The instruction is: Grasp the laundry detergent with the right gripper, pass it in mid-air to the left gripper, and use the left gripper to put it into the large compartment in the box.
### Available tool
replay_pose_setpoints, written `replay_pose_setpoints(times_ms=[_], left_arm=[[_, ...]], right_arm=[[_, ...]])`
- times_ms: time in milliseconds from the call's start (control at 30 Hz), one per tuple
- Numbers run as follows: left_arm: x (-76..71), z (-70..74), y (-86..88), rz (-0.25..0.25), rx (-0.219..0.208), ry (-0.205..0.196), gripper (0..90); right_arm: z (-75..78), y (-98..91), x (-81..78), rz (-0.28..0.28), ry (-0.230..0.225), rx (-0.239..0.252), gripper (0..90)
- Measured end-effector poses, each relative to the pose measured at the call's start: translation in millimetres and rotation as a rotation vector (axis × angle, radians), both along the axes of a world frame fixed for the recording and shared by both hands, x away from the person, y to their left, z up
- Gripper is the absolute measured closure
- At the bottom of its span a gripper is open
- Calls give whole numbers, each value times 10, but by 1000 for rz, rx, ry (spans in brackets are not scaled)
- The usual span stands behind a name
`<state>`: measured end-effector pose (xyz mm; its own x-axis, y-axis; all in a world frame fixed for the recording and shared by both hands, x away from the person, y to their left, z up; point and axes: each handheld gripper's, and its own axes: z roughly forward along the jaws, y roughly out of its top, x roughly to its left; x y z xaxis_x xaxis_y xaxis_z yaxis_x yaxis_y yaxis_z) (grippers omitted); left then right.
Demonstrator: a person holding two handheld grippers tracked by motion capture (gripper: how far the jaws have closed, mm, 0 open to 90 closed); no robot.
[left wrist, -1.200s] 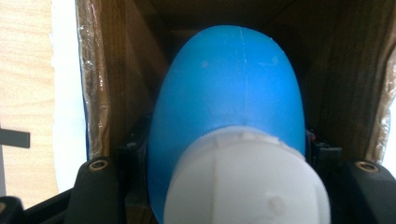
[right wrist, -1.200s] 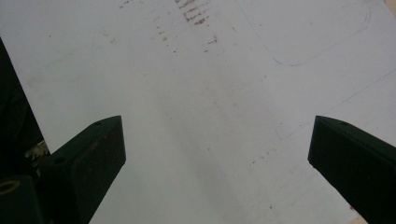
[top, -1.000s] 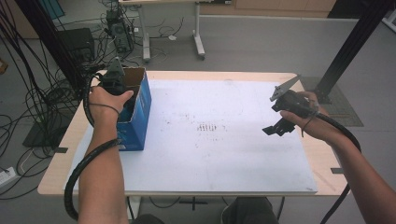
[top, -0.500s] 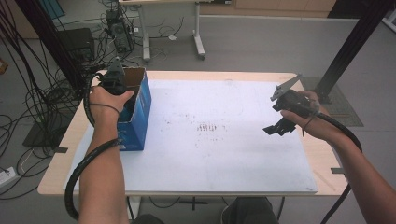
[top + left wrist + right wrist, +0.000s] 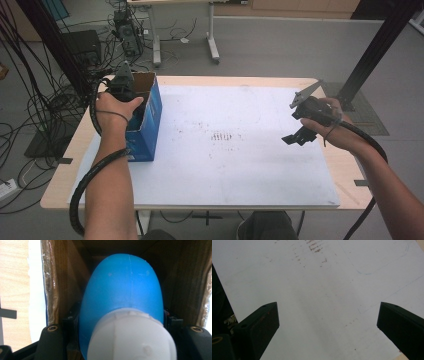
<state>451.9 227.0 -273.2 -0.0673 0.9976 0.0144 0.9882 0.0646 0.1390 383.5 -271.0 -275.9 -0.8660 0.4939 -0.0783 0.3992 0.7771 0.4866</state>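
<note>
No writing, label or number can be read anywhere.

The blue bottle has a smooth, rounded body and a white ribbed cap. It points body-first into the open cardboard box, cap toward the opening. The box has blue outer walls and brown inner walls and stands upright at the counter's left edge.
</note>
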Motion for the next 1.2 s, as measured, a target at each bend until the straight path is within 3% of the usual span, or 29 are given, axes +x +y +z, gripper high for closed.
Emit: replay_pose_setpoints(times_ms=[800,1200], left_arm=[[-13,10,-5,2,-1,-16,343],[-75,244,-34,-11,33,-58,270]], right_arm=[[13,30,-13,7,-2,2,37],[39,31,-31,3,-15,12,36]])
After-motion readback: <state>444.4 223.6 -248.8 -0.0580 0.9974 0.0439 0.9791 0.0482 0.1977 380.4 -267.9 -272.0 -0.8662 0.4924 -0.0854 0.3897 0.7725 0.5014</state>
